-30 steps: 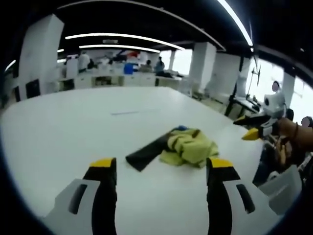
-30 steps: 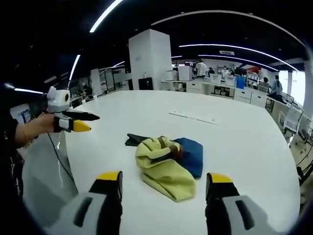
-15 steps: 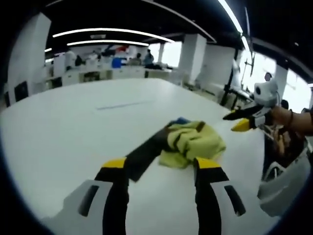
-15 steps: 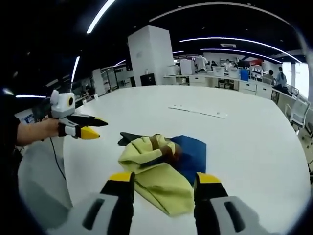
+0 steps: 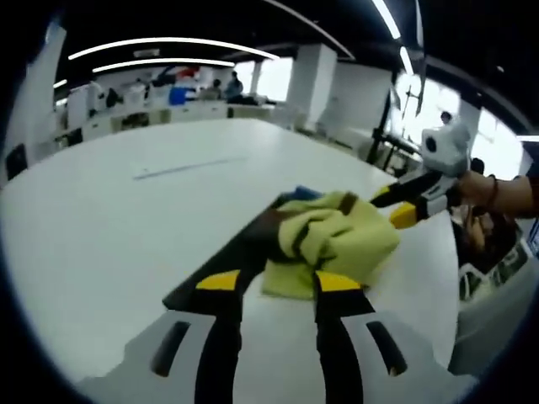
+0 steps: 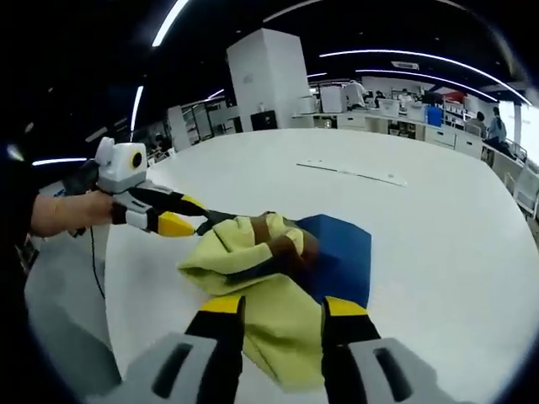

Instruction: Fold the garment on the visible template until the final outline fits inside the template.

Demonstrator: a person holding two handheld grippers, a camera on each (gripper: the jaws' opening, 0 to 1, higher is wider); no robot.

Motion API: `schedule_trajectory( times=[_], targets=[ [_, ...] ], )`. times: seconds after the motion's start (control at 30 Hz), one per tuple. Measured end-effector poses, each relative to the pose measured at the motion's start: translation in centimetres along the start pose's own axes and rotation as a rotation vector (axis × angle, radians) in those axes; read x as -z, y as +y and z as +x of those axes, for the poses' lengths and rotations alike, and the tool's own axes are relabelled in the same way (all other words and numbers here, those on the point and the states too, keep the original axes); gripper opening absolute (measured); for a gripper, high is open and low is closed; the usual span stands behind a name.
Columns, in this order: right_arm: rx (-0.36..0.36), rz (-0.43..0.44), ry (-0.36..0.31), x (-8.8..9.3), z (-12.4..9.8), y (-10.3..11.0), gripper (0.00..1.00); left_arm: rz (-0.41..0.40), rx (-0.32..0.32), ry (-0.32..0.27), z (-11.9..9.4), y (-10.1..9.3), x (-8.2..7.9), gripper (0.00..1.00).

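A crumpled yellow-green garment (image 5: 341,240) with a black part (image 5: 227,265) and a blue part (image 6: 345,252) lies on the white table (image 5: 101,219). My left gripper (image 5: 278,282) is open, its yellow-tipped jaws straddling the near edge of the cloth where black meets yellow. In the right gripper view it comes in from the left, tips (image 6: 189,217) at the garment's left edge. My right gripper (image 6: 284,306) is open with yellow-green cloth (image 6: 253,252) lying between its jaws. In the left gripper view it (image 5: 396,206) sits at the garment's far right side.
A thin pale strip (image 6: 354,172) lies flat on the table beyond the garment, also seen as a strip (image 5: 181,167). The table edge (image 5: 455,278) runs close on the right. A person's hand (image 6: 67,215) holds the left gripper. Desks, pillars and people stand far behind.
Both cameras have closed in on the garment, which now looks much larger. Both pairs of jaws have narrowed and now flank cloth. Each gripper has reached the garment's edge.
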State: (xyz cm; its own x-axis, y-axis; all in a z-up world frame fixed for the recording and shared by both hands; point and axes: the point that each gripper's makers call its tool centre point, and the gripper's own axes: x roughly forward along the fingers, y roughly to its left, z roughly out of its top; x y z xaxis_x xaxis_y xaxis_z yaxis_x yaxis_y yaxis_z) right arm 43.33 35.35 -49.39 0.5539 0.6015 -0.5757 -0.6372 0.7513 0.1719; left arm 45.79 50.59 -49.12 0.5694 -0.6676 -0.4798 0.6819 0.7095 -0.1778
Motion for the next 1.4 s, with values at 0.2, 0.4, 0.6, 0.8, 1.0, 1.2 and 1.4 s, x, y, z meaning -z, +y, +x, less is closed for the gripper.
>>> schedule_trajectory(
  times=[0.2,0.4,0.6,0.8,1.0,1.2,1.4],
  targets=[
    [-0.006,0.005,0.022,0.5,0.9,-0.7,0.29,-0.012,0.029,0.021,1.9,0.1,0.5,0.26],
    [-0.012,-0.012,0.04,0.9,1.6,-0.8,0.23,-0.03,0.075,0.03,3.2,-1.0,0.8,0.22],
    [-0.019,-0.044,0.063,1.4,2.0,-0.6,0.19,-0.03,0.103,0.043,4.0,-1.9,1.2,0.18],
    [-0.006,-0.083,0.071,1.5,2.3,-0.7,0.11,-0.059,0.122,0.054,4.7,-2.8,1.6,0.13],
    [0.014,-0.105,0.078,1.7,2.4,-1.0,0.0,-0.057,0.107,0.086,5.4,-3.1,2.3,0.05],
    [0.015,-0.153,0.087,1.9,2.5,-1.0,0.0,-0.072,0.102,0.088,5.4,-3.1,2.3,0.0],
    [0.045,-0.157,0.043,0.6,1.3,-1.1,0.0,-0.064,0.088,0.066,4.7,-3.2,1.5,0.0]
  ],
)
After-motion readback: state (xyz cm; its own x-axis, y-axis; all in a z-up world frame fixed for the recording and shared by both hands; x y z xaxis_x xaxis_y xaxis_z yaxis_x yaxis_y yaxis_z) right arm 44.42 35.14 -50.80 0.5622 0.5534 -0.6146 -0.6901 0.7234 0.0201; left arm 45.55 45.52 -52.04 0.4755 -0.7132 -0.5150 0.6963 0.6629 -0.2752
